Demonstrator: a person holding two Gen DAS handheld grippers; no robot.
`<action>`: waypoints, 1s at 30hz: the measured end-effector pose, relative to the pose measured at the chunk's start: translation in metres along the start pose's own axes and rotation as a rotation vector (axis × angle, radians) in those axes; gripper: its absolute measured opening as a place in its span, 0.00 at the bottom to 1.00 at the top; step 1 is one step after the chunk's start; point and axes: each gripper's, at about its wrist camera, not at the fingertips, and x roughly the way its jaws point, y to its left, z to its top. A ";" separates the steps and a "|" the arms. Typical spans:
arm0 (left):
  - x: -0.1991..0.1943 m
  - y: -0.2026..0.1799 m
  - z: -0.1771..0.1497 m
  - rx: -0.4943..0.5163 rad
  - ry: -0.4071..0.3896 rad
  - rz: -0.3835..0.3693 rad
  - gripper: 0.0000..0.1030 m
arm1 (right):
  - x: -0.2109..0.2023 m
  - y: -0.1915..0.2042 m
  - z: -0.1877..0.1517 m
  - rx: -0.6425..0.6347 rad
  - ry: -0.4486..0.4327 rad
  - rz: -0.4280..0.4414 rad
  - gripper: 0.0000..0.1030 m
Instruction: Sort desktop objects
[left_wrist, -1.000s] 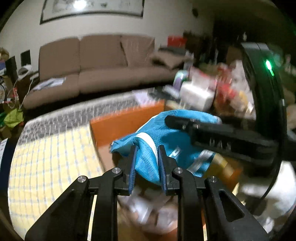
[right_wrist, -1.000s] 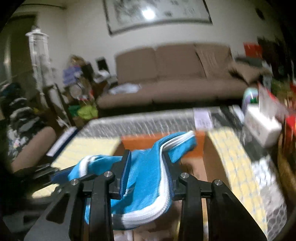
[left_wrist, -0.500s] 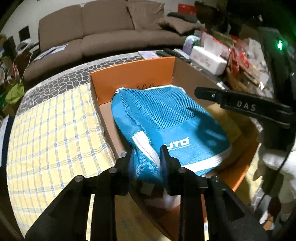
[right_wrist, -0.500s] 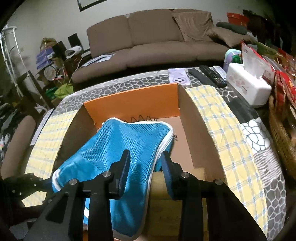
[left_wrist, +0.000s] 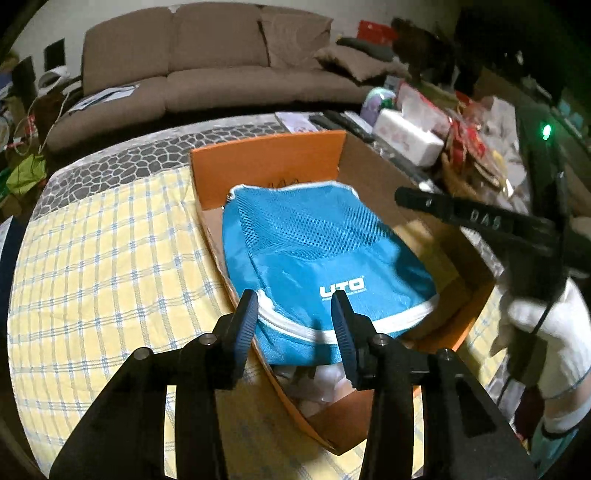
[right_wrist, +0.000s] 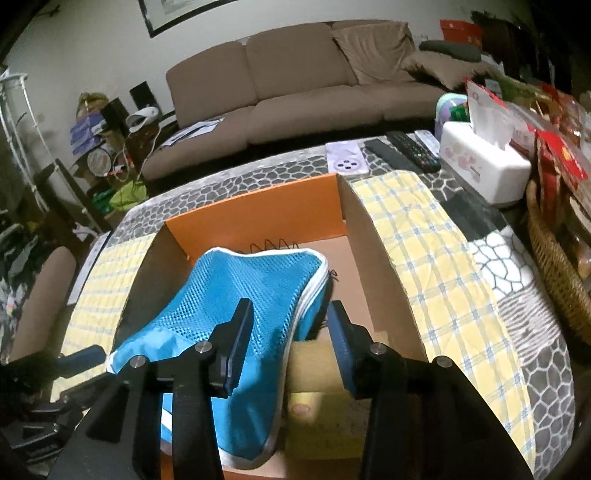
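Observation:
A blue mesh pouch (left_wrist: 317, 258) with white trim and "UTO" lettering lies inside an orange cardboard box (left_wrist: 266, 166); it also shows in the right wrist view (right_wrist: 251, 306), inside the box (right_wrist: 258, 218). My left gripper (left_wrist: 293, 321) is open, its fingers on either side of the pouch's near white edge, not pinching it. My right gripper (right_wrist: 288, 336) is open just above the pouch's right edge. In the left wrist view the right gripper's finger (left_wrist: 461, 214) reaches over the box from the right. A yellow item (right_wrist: 314, 365) lies under the pouch.
The box sits on a yellow plaid cloth (left_wrist: 92, 258) over a stone-pattern table cover (right_wrist: 517, 314). A tissue box (right_wrist: 484, 170), remotes (right_wrist: 406, 147), a phone (right_wrist: 347, 162) and a wicker basket (right_wrist: 554, 266) stand at the right. A brown sofa (right_wrist: 295, 77) is behind.
Both grippers lowered the pouch into the box, then opened and let go of it. The pouch now rests in the box.

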 end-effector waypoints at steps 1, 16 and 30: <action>0.002 -0.003 -0.001 0.016 0.006 0.009 0.30 | -0.001 -0.001 -0.001 0.000 0.003 0.006 0.41; 0.022 -0.021 -0.013 0.055 0.075 -0.033 0.17 | 0.022 0.011 -0.006 0.068 0.110 0.198 0.44; 0.024 -0.039 -0.022 0.098 0.055 -0.039 0.26 | 0.025 0.026 0.004 0.116 0.097 0.238 0.53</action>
